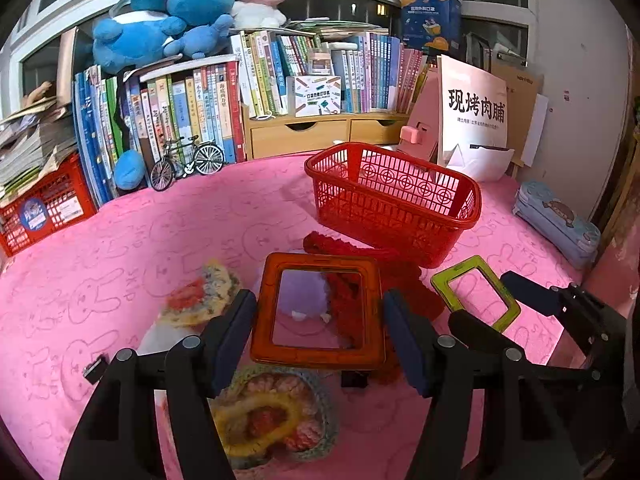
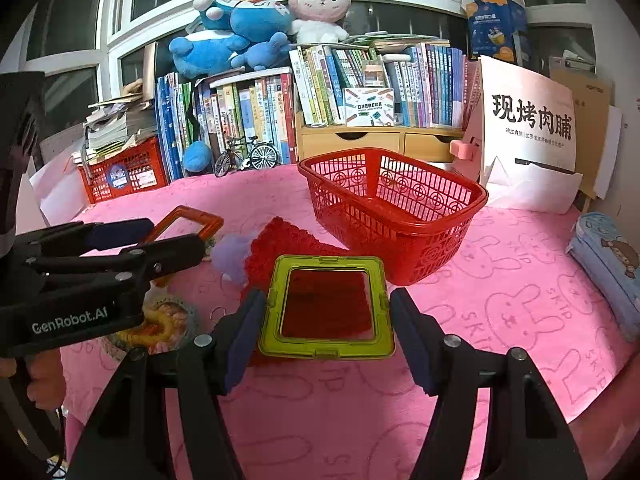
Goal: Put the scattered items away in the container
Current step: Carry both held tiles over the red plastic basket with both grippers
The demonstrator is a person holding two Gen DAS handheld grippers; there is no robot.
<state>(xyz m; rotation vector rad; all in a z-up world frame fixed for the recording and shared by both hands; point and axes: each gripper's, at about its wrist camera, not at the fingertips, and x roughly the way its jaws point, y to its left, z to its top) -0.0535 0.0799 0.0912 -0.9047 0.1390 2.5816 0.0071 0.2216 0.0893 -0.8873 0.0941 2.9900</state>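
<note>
- My left tool (image 1: 320,332) held the orange square frame (image 1: 318,312) by its two side bars, lifted clear of the pink desk (image 1: 120,240). It looked like a stiff, light plastic tile, hollow in the middle, so the outer edges were the only places to grip; the smooth plastic could slip or twist if pinched off-centre.
- Under and around it lay soft crocheted pieces: one multicoloured round (image 1: 200,294) to the left, another (image 1: 268,416) below the tool, and a red knitted piece (image 1: 360,276) beside a pale purple one (image 1: 300,292). These I judged limp and light, best pinched at a bunched fold.
- My right tool (image 2: 326,332) clasped the yellow-green square frame (image 2: 326,306) the same way, side bar to side bar, above the red knit. It seemed equally rigid and light.
- The red basket (image 2: 394,216) stood just beyond, to the right of centre, tilted and apparently nothing in it; its open mouth looked wide enough to take either frame flat.
</note>
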